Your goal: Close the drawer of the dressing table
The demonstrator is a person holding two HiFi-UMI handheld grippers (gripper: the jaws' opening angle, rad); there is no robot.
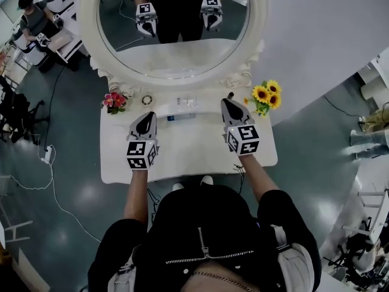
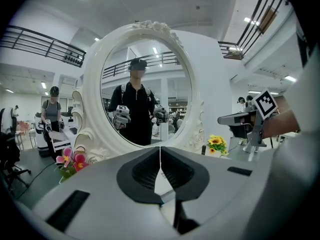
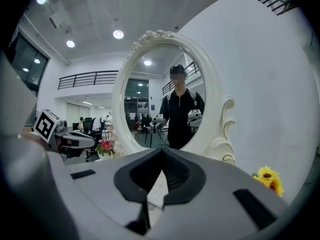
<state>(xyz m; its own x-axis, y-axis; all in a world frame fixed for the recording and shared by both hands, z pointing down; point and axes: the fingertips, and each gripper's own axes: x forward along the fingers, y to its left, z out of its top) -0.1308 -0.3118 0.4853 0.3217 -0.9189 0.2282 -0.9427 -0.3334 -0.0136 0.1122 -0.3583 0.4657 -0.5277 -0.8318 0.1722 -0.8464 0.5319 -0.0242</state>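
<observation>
The white dressing table [image 1: 188, 154] stands in front of me under its big oval mirror [image 1: 255, 47]. Its drawer shows in no view; the tabletop hides the front from above. My left gripper [image 1: 147, 115] hovers over the left half of the tabletop, jaws shut and empty, pointing at the mirror. My right gripper [image 1: 228, 101] is held over the right half, also shut on nothing. In the left gripper view the left gripper's jaws [image 2: 160, 150] meet in a line, as the right gripper's [image 3: 161, 153] do in the right gripper view. Both grippers are reflected in the mirror.
Pink flowers [image 1: 113, 101] stand at the table's back left, sunflowers [image 1: 266, 96] at the back right. A small ring [image 1: 146, 100] and a white box [image 1: 186, 101] lie near the mirror base. A cable and power strip [image 1: 47, 155] lie on the floor to the left. People work at the far left [image 1: 33, 17].
</observation>
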